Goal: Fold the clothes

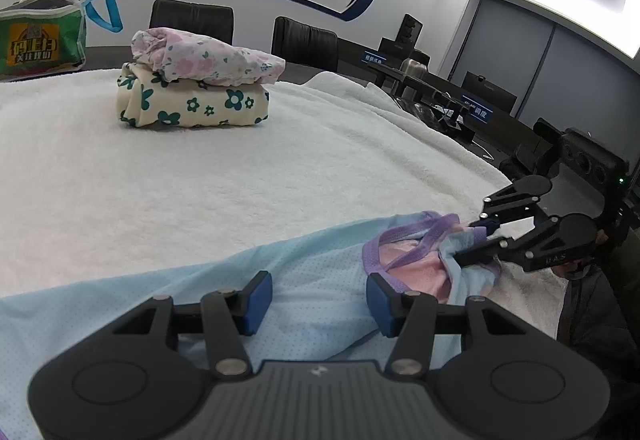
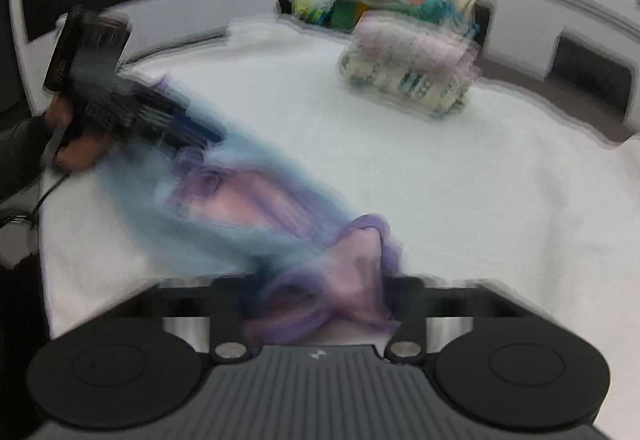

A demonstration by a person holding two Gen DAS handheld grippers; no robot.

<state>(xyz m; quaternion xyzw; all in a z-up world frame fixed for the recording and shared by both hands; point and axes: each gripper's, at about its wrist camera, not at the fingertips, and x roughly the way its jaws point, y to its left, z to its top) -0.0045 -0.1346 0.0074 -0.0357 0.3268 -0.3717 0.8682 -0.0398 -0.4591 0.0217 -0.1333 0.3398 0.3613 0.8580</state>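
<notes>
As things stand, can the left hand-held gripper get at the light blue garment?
Probably yes: the left hand-held gripper is open right over the light blue garment, nothing between. The right hand-held gripper already pinches its far end.

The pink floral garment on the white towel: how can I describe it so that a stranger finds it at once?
Look at the white towel that covers the table, and find the small pile of two folded clothes toward its far side, in front of the black chairs. The pink floral garment is the upper one, lying on a cream garment. Its flowers are pale pink, while the cream garment below has dark green flowers.
</notes>
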